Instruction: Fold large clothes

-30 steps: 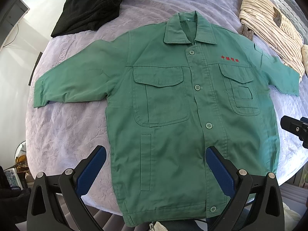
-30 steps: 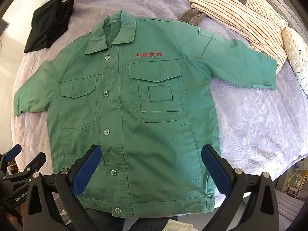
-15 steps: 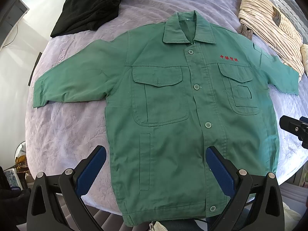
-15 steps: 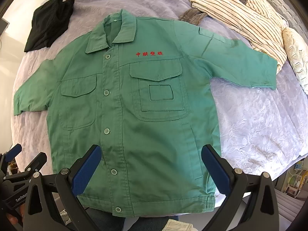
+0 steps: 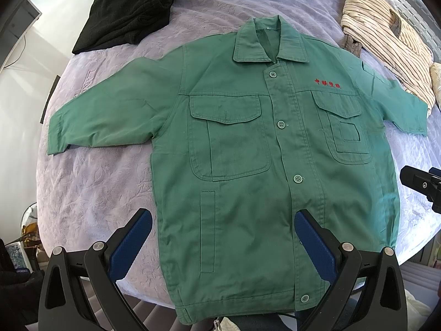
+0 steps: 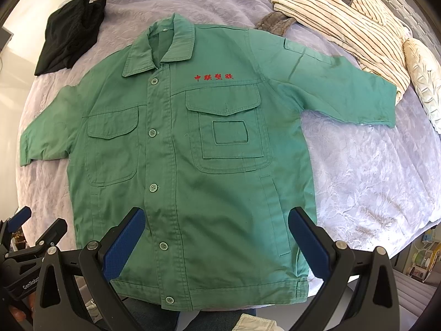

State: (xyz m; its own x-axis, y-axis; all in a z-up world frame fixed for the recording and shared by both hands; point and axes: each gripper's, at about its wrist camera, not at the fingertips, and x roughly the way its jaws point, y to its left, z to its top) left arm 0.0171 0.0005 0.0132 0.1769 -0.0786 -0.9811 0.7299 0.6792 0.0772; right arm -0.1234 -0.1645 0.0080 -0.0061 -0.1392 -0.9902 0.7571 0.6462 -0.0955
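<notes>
My left gripper (image 5: 220, 245) hangs spread and empty over the green jacket (image 5: 248, 165), which lies flat and buttoned on the lilac bedspread (image 5: 96, 193), collar at 12 o'clock, hem at 6. Its sleeves reach toward 9 and 3. My right gripper (image 6: 217, 237), equally spread, hovers above the hem; I judge each sleeve nearer its own-side gripper.

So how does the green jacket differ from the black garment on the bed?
The green jacket lies spread flat, front up, sleeves out to both sides; the black garment sits bunched in a compact pile. The jacket lies at the middle of the bed, close to the claws; the black garment lies at the far left corner. The jacket shows buttons, pockets and red lettering; the black garment shows no detail. Both rest on the lilac cover.
</notes>
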